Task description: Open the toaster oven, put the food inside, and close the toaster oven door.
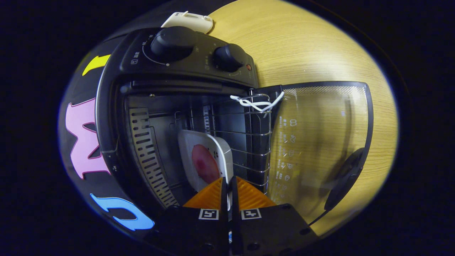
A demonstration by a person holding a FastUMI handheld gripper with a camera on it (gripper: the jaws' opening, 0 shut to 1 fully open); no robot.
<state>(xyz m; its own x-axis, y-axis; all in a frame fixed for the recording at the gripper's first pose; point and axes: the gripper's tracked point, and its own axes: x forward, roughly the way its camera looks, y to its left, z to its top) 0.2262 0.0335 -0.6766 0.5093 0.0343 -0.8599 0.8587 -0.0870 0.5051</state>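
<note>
Jaws of the gripper clamp one plate inside one toaster oven.

Staged kitchen corner inside a recording booth, not a lived-in home; black toaster oven with two knobs, glass door open, wire rack inside, white plate of food; pale wood-grain tabletop; black cloth wall close behind the appliance.
</note>
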